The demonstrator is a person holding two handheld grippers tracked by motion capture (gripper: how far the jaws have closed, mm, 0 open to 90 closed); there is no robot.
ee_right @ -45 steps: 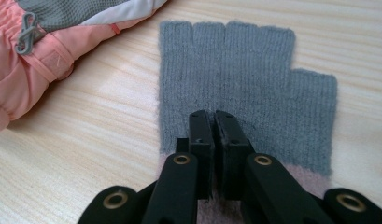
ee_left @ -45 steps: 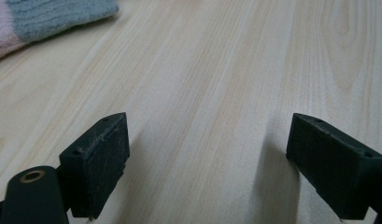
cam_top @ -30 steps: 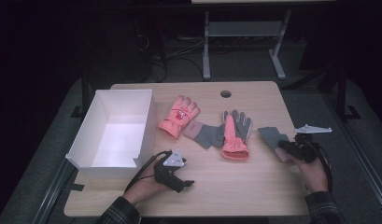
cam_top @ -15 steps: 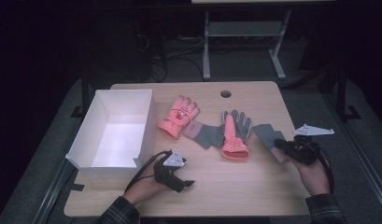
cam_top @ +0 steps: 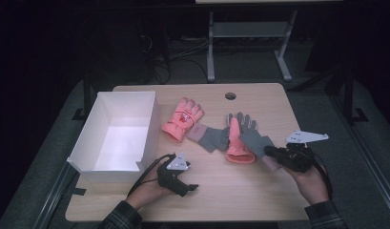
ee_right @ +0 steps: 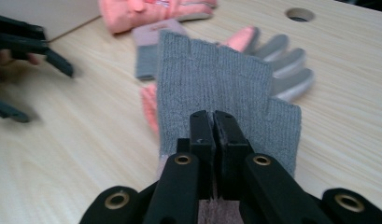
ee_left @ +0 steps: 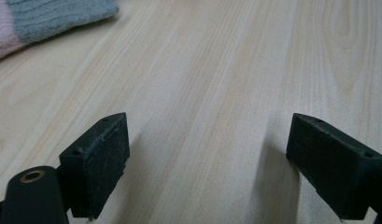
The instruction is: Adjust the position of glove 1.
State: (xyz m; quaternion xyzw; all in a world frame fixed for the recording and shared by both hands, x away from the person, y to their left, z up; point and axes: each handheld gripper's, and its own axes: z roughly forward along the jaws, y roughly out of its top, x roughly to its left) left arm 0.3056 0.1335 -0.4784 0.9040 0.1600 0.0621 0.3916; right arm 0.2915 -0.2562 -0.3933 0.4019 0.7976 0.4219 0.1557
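Centrally, the right gripper (ee_right: 213, 122) has its fingers (ee_right: 200, 135) closed on the pink cuff end of a grey knitted fingerless glove (ee_right: 216, 88), holding it just above the pale wooden surface (cam_top: 240, 191), apparently overlapping a salmon-pink padded glove with grey fingertips (cam_top: 238, 143). Nearer the white rectangular open box (cam_top: 117, 136) lie a second salmon-pink padded glove (cam_top: 182, 119) and a second grey knitted glove (cam_top: 209, 137). The left gripper (ee_left: 207, 163) rests on the surface, fingers spread wide and empty.
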